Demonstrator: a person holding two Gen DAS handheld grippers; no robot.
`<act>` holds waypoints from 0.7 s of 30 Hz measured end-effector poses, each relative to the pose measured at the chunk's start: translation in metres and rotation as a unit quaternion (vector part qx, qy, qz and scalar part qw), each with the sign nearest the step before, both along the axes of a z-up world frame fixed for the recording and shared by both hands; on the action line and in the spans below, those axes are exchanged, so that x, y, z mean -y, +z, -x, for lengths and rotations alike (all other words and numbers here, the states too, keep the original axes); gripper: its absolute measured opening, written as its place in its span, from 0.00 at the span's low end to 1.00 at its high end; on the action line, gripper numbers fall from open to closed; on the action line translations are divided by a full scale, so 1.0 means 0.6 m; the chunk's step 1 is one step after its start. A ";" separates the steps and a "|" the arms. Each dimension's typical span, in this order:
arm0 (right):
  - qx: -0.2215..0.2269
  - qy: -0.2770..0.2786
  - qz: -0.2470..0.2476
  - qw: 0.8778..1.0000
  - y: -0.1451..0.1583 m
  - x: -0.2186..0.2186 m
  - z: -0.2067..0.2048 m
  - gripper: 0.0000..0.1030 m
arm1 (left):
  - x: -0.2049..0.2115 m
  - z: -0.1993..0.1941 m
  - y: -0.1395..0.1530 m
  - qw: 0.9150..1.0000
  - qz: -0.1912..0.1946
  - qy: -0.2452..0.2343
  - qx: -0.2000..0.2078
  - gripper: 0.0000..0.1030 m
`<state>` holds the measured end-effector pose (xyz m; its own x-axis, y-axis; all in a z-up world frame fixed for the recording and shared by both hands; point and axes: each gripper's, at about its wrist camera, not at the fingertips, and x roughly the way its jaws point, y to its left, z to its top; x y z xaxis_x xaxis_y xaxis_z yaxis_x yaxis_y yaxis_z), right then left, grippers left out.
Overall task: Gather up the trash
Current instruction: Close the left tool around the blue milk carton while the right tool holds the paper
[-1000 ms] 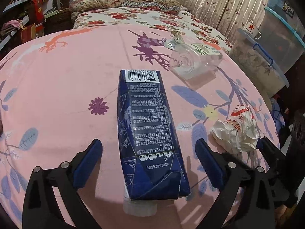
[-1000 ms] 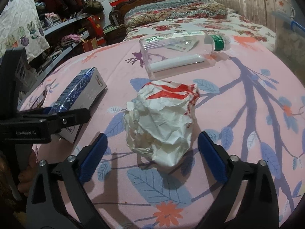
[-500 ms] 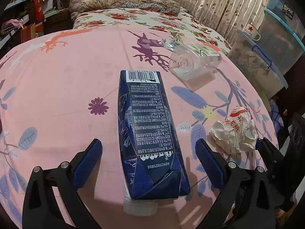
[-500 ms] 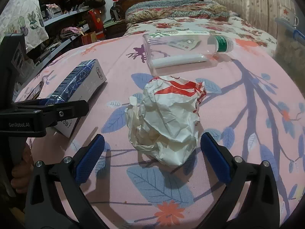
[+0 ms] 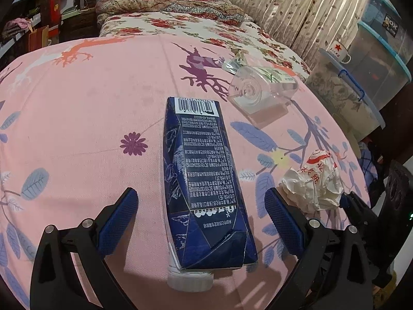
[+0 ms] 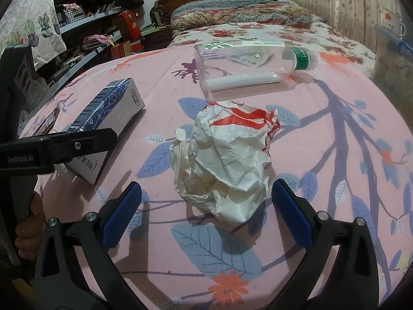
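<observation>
A dark blue drink carton (image 5: 204,188) lies flat on the pink floral cloth (image 5: 85,118), white cap toward me. My left gripper (image 5: 201,211) is open, its jaws on either side of the carton's near end without touching it. A crumpled white and red paper wrapper (image 6: 227,160) lies between the open jaws of my right gripper (image 6: 206,201), also untouched. The wrapper also shows in the left wrist view (image 5: 315,180), and the carton in the right wrist view (image 6: 108,118). An empty clear plastic bottle (image 6: 247,64) with a green cap lies on its side farther back.
A bed with a floral cover (image 5: 185,25) stands beyond the table. Clear storage bins (image 5: 361,85) with a white mug (image 5: 338,49) are stacked at the right. Shelves with clutter (image 6: 85,33) line the left. The left gripper's body (image 6: 56,149) is close beside the wrapper.
Both grippers have edged slightly forward around their objects. The wrapper now sits deeper between the right jaws. Nothing has been gripped.
</observation>
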<state>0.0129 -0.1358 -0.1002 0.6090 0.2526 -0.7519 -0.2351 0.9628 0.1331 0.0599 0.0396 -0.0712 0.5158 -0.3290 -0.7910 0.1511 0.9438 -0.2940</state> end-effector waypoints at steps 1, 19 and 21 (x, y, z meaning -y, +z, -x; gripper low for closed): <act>0.001 -0.002 -0.003 1.000 0.000 0.003 0.001 0.97 | -0.002 0.000 0.000 1.000 0.003 0.000 -0.001 0.92; 0.001 -0.010 -0.054 0.998 0.002 0.029 0.004 0.97 | -0.002 0.003 0.000 1.000 0.002 -0.012 0.002 0.92; -0.001 -0.010 -0.055 0.998 0.002 0.029 0.004 0.97 | -0.003 0.003 0.000 1.000 0.001 -0.017 -0.001 0.92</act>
<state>0.0103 -0.1534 -0.0988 0.6135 0.3220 -0.7210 -0.2166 0.9467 0.2384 0.0583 0.0412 -0.0711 0.5028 -0.3484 -0.7911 0.1833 0.9373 -0.2964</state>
